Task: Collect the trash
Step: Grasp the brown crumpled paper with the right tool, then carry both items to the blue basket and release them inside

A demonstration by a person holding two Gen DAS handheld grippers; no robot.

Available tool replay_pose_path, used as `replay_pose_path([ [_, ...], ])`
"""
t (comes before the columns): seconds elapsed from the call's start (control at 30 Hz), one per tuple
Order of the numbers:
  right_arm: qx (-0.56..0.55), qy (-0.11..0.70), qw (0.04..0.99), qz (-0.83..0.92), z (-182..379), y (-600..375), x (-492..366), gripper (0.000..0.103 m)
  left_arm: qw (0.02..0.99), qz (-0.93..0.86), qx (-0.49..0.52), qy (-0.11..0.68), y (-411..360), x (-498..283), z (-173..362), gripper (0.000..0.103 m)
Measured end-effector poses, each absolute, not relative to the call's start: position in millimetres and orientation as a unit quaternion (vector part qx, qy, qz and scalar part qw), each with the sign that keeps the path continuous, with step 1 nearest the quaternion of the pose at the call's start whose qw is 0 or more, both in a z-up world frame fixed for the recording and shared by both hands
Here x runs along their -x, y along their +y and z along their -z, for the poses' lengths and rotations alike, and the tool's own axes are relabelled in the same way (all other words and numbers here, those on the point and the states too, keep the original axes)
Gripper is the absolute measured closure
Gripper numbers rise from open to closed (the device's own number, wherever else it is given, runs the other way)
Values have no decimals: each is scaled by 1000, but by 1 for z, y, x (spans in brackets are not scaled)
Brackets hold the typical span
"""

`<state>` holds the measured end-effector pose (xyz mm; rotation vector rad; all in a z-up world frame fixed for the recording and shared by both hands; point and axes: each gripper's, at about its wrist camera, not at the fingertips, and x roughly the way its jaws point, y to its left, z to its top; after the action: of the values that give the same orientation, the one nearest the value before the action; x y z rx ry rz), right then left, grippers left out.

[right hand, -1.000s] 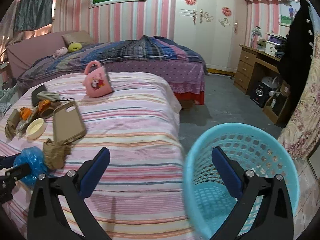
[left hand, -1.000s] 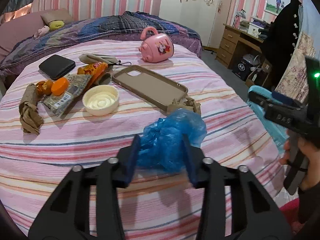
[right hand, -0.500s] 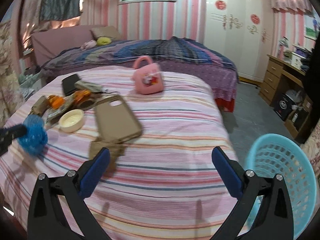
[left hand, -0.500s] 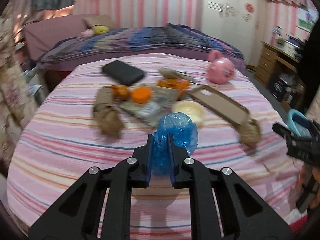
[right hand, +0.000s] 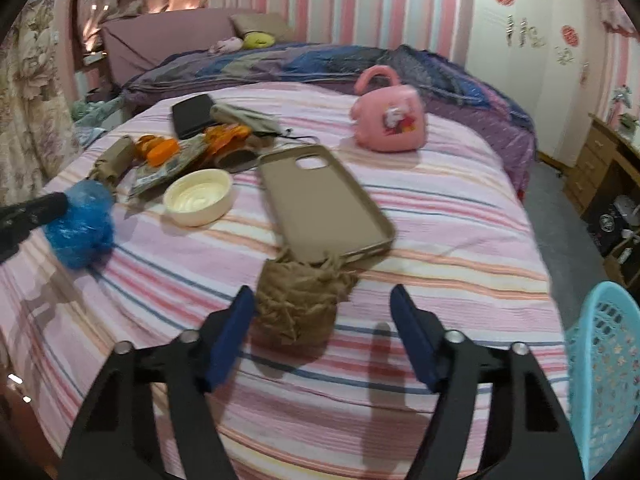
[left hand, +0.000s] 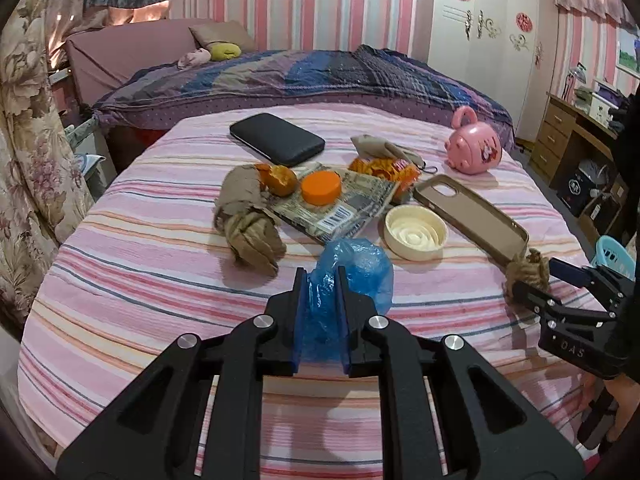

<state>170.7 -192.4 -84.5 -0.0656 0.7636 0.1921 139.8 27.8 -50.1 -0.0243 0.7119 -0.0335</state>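
in the lower middle of the left wrist view, the left hand-held gripper (left hand: 322,312) has clamped down on the blue plastic bag (left hand: 352,276). a second ago its jaws stood apart on either side of the bag; now the pads squeeze the crumpled film into a narrow strip, with the rest bulging out ahead. the bag looks slightly lifted off the striped bed (left hand: 120,264), though i cannot tell if it is fully clear. so one piece of trash is secured and ready to carry.

further right, the right hand-held gripper (right hand: 320,328) has swung away from the blue basket (right hand: 604,368), which filled its view a second ago and now sits at the lower right edge. its jaws are closing, with the brown paper wad (right hand: 298,300) between them, just below the phone case (right hand: 324,204). the left pad is just beside the wad; the right pad is apart from it, so nothing is gripped yet.

more wrappers, a cream lid (right hand: 199,197) and an orange cap (right hand: 162,151) lie at the upper left, untouched, so the collecting looks barely begun.
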Motion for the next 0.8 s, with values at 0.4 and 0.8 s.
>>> replay_pose_path([
  [0.4,36,348,933,-90,72,-214,-163,61,928,24,-18,371,9,-143,65,39],
  [0.8,27,314,948,-46,47,-275,-139,61,941,41,-38,333,-9,-131,50,85],
])
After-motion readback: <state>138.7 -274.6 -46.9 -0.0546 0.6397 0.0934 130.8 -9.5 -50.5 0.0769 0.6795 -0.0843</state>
